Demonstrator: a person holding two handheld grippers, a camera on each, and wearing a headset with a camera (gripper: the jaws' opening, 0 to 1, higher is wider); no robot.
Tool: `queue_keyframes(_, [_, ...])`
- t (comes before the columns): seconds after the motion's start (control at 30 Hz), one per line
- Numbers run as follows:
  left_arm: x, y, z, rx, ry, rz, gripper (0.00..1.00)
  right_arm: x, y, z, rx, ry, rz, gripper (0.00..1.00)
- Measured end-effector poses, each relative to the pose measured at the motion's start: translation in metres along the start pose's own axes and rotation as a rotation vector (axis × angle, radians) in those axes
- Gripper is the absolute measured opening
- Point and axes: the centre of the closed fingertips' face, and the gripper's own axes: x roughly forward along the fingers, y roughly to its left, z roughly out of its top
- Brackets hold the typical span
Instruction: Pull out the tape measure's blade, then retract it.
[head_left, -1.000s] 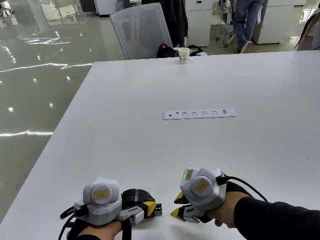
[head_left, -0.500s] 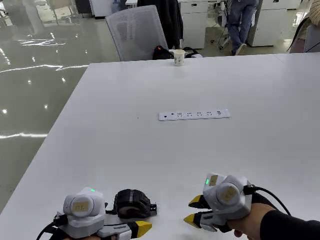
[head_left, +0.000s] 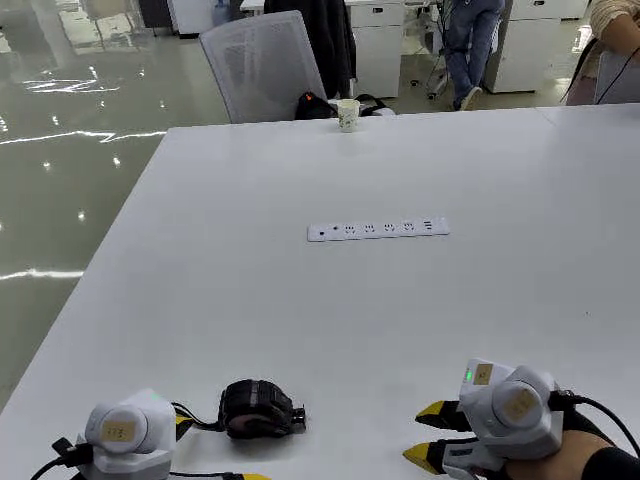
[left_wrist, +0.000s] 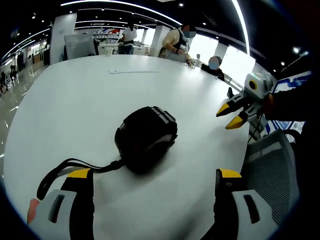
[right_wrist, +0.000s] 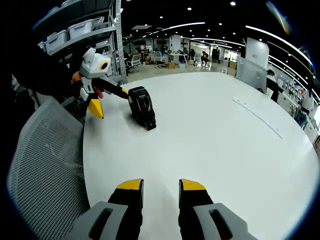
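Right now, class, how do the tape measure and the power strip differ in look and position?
The tape measure is black; the power strip is white. The tape measure is chunky and rounded, the power strip long and flat. The tape measure sits near the close edge, the power strip mid-table. Both rest on the white table.

This is a big office. A long white tabletop (head_left: 500, 300) has a power strip (head_left: 378, 229) on it. A gray mesh chair (head_left: 262, 60) stands at its far edge, with white cabinets (head_left: 528, 50) behind.
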Motion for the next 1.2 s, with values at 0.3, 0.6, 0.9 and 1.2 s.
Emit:
queue_keyframes(0.3, [-0.022,0.006,0.0,-0.027,-0.007,-0.016,0.99,-0.025,-0.01,-0.024,0.06,0.004,-0.036,0.37])
queue_keyframes(0.6, [-0.046,0.016,0.0,0.002,-0.015,-0.022,0.98,-0.054,-0.028,-0.05,0.096,0.038,-0.102,0.56])
queue_keyframes(0.9, [-0.069,0.023,-0.001,0.079,0.04,-0.019,0.99,-0.088,-0.041,-0.059,0.154,-0.003,-0.133,0.71])
queue_keyframes(1.2, [-0.088,0.03,0.006,0.121,0.043,0.006,0.99,-0.124,-0.047,-0.076,0.191,0.006,-0.146,0.84])
